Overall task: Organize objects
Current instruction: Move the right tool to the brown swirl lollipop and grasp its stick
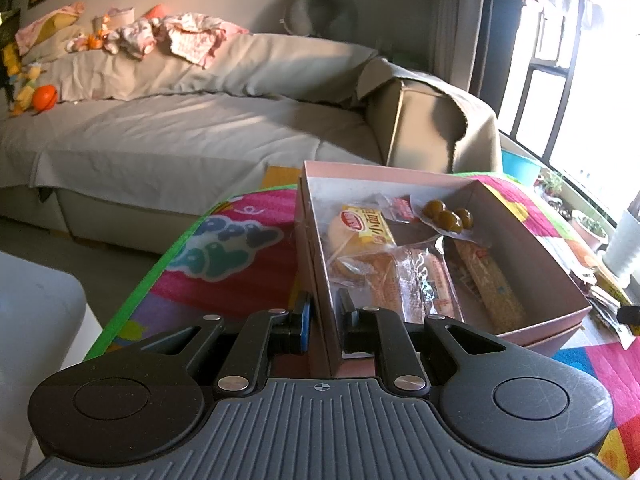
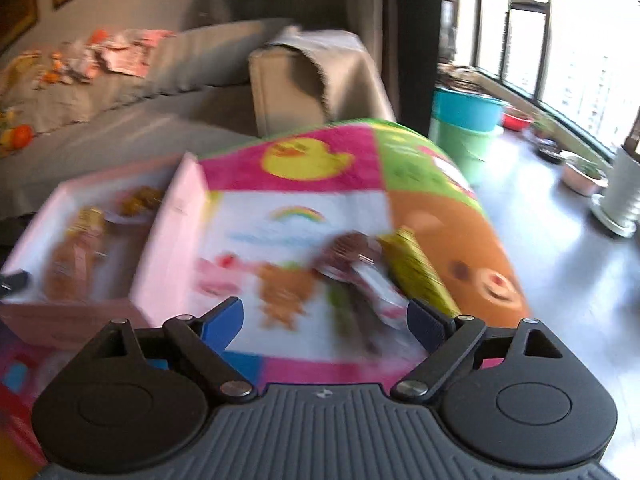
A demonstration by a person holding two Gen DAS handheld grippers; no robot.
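A pink cardboard box (image 1: 532, 248) lies on a colourful play mat (image 1: 240, 264). Inside it are wrapped snacks: a bread packet (image 1: 360, 232), a pack of green balls (image 1: 448, 214) and a long bar (image 1: 492, 284). My left gripper (image 1: 324, 320) is shut on the box's near left wall, one finger on each side of it. The right wrist view is blurred. My right gripper (image 2: 326, 320) stands open over the mat (image 2: 320, 160), to the right of the box (image 2: 168, 240), with nothing gripped. Just beyond its fingers lie a dark packet (image 2: 360, 268) and a yellow packet (image 2: 416, 272).
A grey-covered sofa (image 1: 180, 132) with clothes and toys runs behind the mat. Blue and green tubs (image 2: 464, 108) stand past the mat's far right corner. A white ribbed pot (image 2: 620, 196) and plant pots line the window. A white object (image 1: 36, 320) sits at the near left.
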